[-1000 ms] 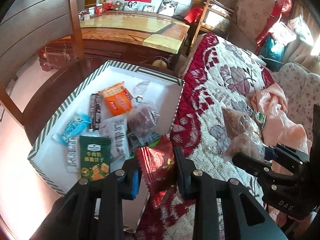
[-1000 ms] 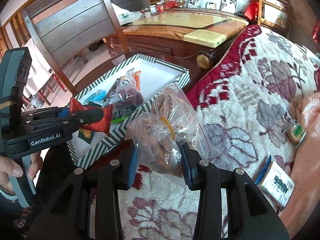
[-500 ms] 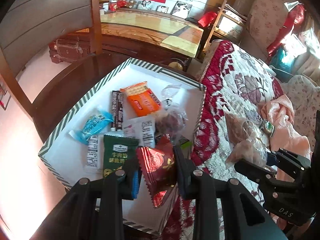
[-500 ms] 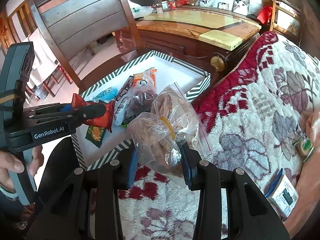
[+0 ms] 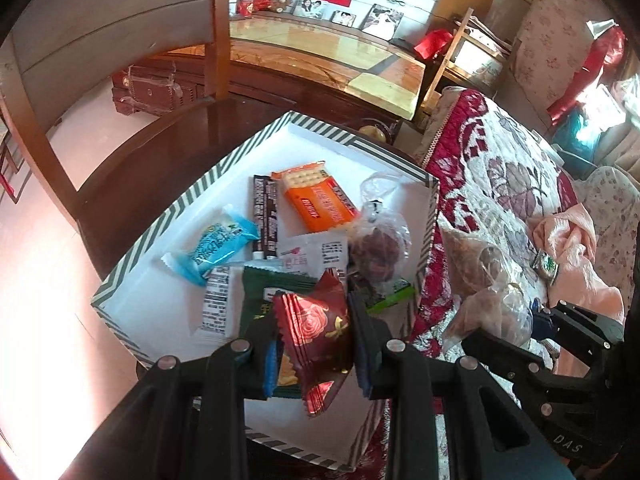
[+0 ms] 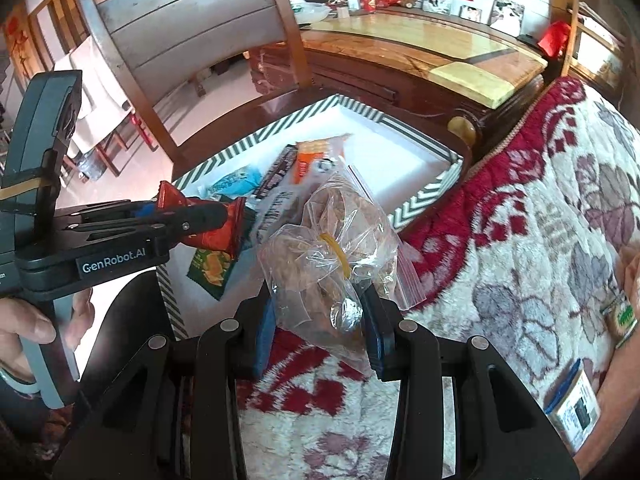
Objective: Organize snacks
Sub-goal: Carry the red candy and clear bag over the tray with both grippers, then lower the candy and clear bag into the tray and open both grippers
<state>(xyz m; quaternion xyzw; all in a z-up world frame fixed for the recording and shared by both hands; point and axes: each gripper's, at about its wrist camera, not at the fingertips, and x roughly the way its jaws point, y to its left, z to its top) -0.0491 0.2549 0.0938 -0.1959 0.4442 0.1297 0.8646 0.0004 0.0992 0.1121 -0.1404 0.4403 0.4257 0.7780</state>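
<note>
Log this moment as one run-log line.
left gripper: holding red snack packet over striped box | right gripper: holding clear snack bag

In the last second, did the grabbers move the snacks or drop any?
Nothing dropped. The left gripper carried the red rose packet from the blanket's edge out over the striped box. The right gripper brought the clear bag closer to the box. Both stayed clamped shut; the snacks inside the box haven't shifted.

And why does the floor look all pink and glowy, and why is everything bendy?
Left wrist view: the floor is washed out by strong light, and the fisheye lens curves the striped box. Right wrist view: the clear bag glints, and the quilt bulges near the edge.
</note>
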